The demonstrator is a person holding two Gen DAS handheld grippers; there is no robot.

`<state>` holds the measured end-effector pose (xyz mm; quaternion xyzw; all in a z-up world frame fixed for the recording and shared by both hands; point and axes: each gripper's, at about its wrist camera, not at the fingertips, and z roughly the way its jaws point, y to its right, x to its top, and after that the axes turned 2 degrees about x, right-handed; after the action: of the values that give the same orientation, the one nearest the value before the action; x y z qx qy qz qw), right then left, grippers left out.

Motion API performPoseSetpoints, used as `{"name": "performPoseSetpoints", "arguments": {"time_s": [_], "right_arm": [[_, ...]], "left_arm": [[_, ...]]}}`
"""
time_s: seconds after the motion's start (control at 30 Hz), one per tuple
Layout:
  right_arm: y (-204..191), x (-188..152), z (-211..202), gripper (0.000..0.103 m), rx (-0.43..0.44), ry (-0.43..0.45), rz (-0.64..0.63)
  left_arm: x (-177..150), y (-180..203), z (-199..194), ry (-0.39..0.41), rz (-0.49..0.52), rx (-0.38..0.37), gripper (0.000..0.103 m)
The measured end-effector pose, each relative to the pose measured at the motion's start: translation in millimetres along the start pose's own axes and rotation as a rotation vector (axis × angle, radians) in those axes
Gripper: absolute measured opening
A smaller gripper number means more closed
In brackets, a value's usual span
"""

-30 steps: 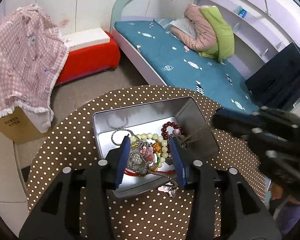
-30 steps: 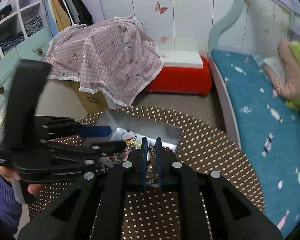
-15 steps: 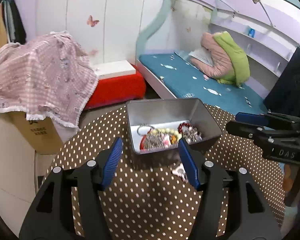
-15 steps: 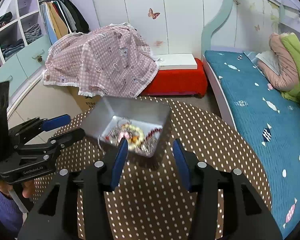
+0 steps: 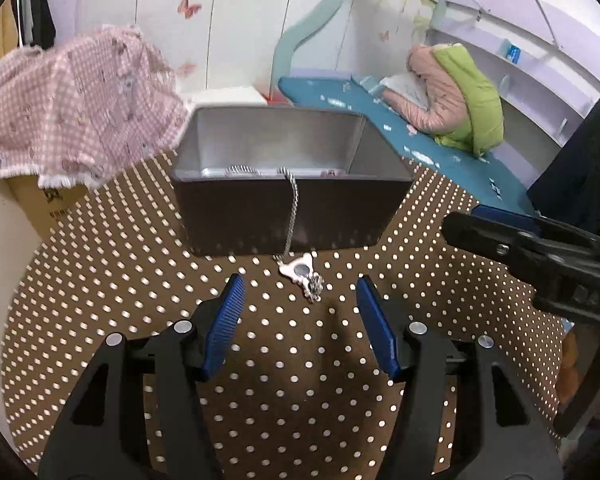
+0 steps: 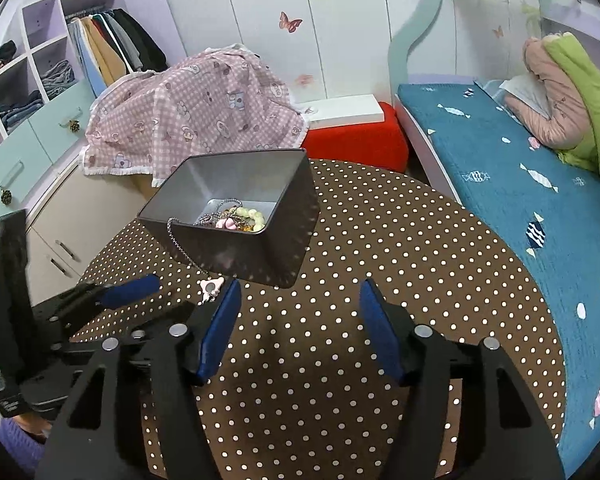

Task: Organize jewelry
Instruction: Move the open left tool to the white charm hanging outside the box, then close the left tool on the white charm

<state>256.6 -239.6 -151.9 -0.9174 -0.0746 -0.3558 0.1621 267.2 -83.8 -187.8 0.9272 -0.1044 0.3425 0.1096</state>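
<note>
Jewelry [image 6: 236, 219] is mostly in the grey metal tin [image 5: 288, 184] already — beaded bracelets, a pink charm and some chains sit piled on its floor, straight ahead of both grippers on the polka-dot table [image 5: 300, 380]. So I'd say the sorting is nearly done, but not quite. One silver necklace [image 5: 291, 216] hangs over the tin's near wall, and its pendant [image 5: 302, 274] lies on the table just ahead of the left gripper [image 5: 300, 320], between the tips and the tin. That bit has yet to go inside, and the pile itself looks tangled rather than tidy.

Left gripper is angled down at the table, jaws spread, nothing between the pads. The right gripper [image 6: 300, 326] is tilted down about the same, its jaws opening and empty too — the tin is ahead and slightly to its left, the pendant just off its left pad. Neither one touches the tin or the chain.
</note>
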Motion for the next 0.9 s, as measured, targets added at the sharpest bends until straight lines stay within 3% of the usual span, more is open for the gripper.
{"name": "performPoseSetpoints", "arguments": {"time_s": [0.27,0.37,0.4,0.53,0.73,0.9], "right_arm": [[3.3,-5.7,-0.6,0.066,0.019,0.013,0.009],[6.0,-5.2,-0.8,0.067,0.015,0.011,0.011],[6.3,-4.8,-1.1,0.067,0.014,0.011,0.011],[9.2,-3.3,-3.2,0.067,0.014,0.014,0.012],[7.1,7.7,-4.9,0.067,0.013,0.035,0.015],[0.7,24.3,0.9,0.067,0.003,0.050,0.018]], "left_arm": [[-0.9,7.9,22.6,-0.032,0.020,0.038,0.058],[1.9,9.9,28.3,-0.041,0.039,0.043,0.049],[2.5,11.5,29.2,-0.041,0.048,0.050,0.036],[2.0,13.6,31.0,-0.046,0.077,0.062,0.014],[-3.1,4.7,22.5,-0.063,0.089,0.031,0.013],[-5.5,-9.9,-8.3,-0.028,0.076,-0.026,0.013]]}}
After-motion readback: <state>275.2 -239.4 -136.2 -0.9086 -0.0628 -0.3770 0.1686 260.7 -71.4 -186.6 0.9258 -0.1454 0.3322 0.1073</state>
